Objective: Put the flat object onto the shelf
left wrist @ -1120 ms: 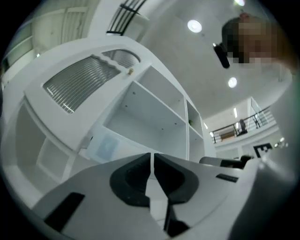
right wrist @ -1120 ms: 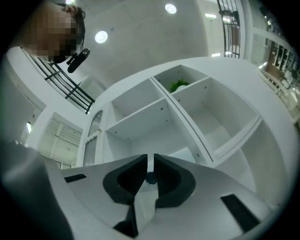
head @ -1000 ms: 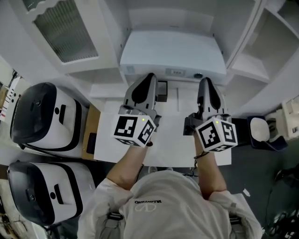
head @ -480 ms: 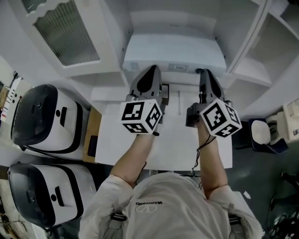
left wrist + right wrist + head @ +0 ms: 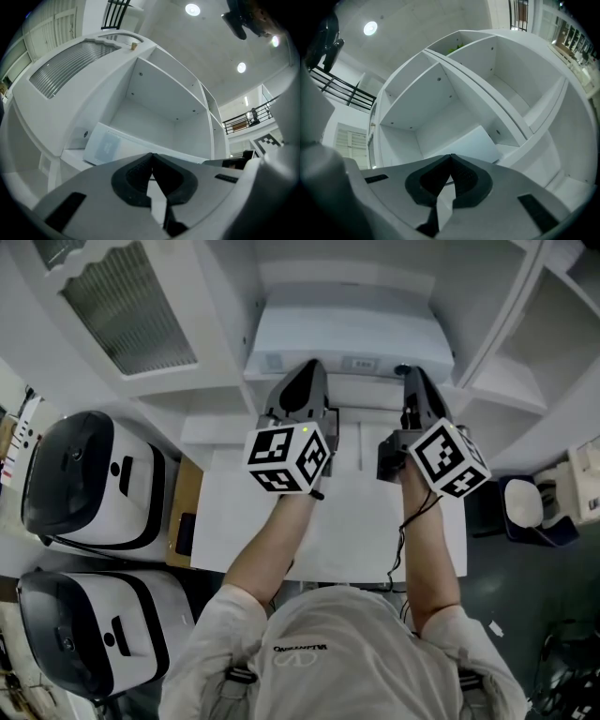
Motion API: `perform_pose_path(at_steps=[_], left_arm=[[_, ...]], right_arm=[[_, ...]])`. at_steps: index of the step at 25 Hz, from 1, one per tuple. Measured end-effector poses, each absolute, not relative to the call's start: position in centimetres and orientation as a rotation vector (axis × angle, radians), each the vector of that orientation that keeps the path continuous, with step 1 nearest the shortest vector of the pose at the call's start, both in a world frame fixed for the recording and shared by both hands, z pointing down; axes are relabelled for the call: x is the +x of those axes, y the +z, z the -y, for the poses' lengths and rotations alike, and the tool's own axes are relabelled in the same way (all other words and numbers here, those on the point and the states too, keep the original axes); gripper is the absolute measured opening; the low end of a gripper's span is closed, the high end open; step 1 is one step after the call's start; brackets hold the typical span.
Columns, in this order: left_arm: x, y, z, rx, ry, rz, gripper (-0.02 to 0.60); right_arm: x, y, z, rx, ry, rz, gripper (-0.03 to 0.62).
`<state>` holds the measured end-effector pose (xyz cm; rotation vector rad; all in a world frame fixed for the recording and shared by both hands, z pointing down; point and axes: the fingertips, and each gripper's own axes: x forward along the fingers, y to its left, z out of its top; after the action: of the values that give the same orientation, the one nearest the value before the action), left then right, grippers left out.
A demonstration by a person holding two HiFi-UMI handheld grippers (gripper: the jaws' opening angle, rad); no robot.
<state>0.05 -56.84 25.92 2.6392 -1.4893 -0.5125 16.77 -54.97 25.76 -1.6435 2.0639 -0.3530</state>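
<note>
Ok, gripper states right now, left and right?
Left gripper: shut, jaws together at the tips.
Right gripper: shut, jaws together at the tips.

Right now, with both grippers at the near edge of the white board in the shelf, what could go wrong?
1. The board has its right corner close to the shelf divider, so it may catch there if it goes deeper.
2. The left gripper and right gripper are both shut at the board's near edge. An uneven push could skew it.

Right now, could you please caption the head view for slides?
The left hand-held gripper and right hand-held gripper, both shut, reach the flat object at the shelf.
</note>
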Motion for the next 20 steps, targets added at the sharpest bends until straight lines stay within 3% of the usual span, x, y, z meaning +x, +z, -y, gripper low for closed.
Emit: perform_pose_path(at_steps=[13,20], left_arm=[[-6.9,25.0,47.8,2.605,-1.050,1.182,0.005],[-12.9,29.8,46.4,2.301,-1.268,1.079,0.005]], right_arm=[[21.0,28.6,47.8,-1.525,-0.408,-1.908,0.009],[22.2,30.3,44.6,-1.436,-0.462,-1.889,0.009]])
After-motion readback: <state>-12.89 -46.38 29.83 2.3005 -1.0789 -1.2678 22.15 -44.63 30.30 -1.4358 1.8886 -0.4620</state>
